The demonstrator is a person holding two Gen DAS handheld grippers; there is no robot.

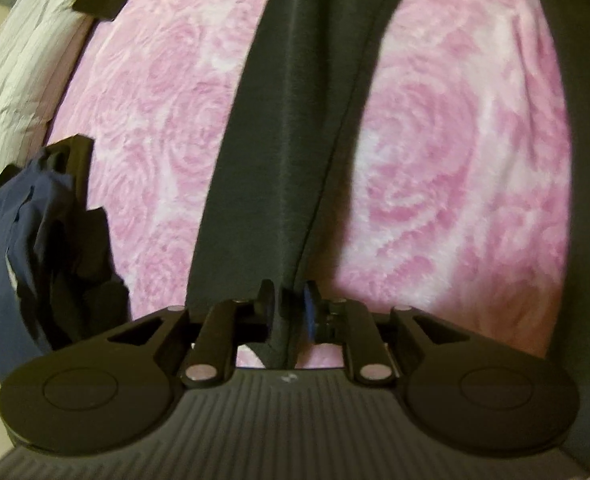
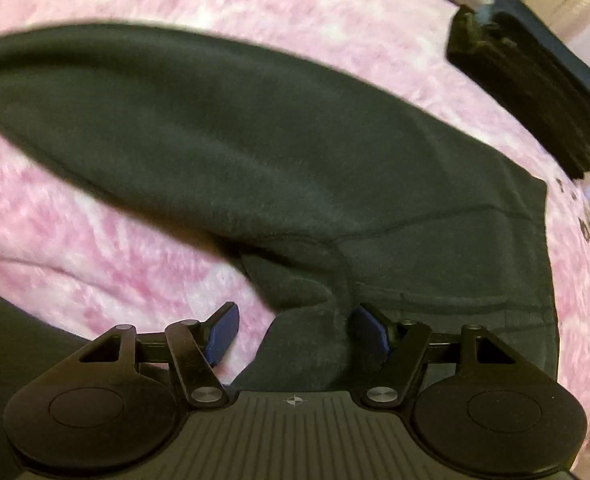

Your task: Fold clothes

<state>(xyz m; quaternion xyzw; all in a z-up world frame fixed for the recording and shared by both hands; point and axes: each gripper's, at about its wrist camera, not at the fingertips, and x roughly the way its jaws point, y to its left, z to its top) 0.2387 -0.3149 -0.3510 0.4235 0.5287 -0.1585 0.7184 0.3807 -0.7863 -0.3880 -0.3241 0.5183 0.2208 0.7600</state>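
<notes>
Left wrist view: the left gripper (image 1: 291, 308) is seen clenched on a raised ridge of the dark trousers (image 1: 279, 120), whose leg runs straight ahead from the fingers, long axis away from the camera, across the pink blanket (image 1: 155, 120). A crumpled blue garment (image 1: 19, 240) is noted at the left edge; a small dark object (image 1: 101, 2) farther off cannot be identified.

Right wrist view: the right gripper (image 2: 295, 332) is held spread, with a bunched fold of the trousers (image 2: 255, 140) between its blue pads (image 2: 223, 332) but not pinched. Cloth lies ahead and to the right. A stack of folded dark clothes (image 2: 535, 88) is seen far right. Trouser ends are cut off; blur hides seams.
</notes>
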